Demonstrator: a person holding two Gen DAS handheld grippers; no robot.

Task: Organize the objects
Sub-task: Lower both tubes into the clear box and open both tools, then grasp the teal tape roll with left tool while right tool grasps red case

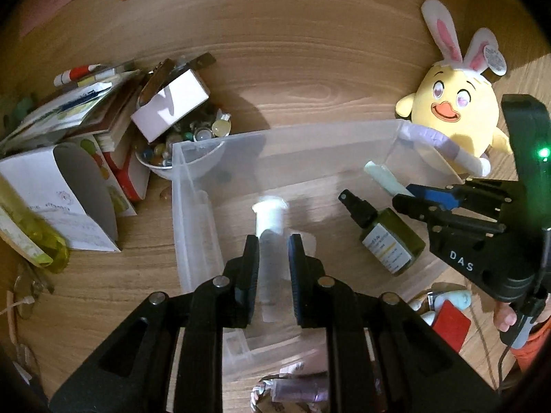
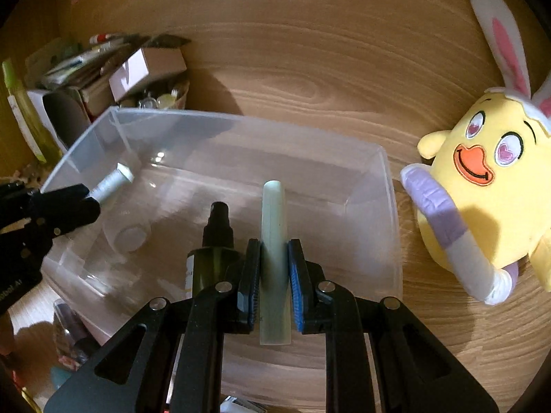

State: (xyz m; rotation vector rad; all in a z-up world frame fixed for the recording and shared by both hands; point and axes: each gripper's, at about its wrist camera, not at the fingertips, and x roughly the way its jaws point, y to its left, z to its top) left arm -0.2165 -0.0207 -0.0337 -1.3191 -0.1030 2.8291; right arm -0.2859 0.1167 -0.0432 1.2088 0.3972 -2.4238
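two grippers over one clear plastic bin [image 2: 391,206], each clamped on something long and thin. left gripper [image 1: 273,275] closed on a clear tube with a white cap [image 1: 270,220], gripped around the barrel so the capped end pokes forward and down over the bin's left half; judged to be held mid-body for balance and an easy drop. right gripper [image 2: 273,275] pressed shut on a pale green stick [image 2: 273,223], pinched near its rear half, far end reaching out above the bin floor toward the far wall; seen from the left wrist as black linkage with blue pads [image 1: 444,199] coming in from the right. dark green spray bottle [image 2: 210,251] already lying inside the bin, just left of the right gripper, nozzle toward the far side; likely dropped in as sorted. both items probably about to be released into the same container, hence the downward tilt of both tools. outside the bin: yellow plush chick with rabbit ears [image 2: 489,192] on the wooden table [image 2: 310,69] to the right, touching or nearly touching the bin's right corner, cannot tell which. far left, white bowl of glass marbles [image 1: 179,151] with a white box [image 1: 172,103] perched on top, beside a leaning stack of books and papers [image 1: 79,117], all apparently unsorted. near edge, small blurred items [image 1: 292,389] not identifiable.
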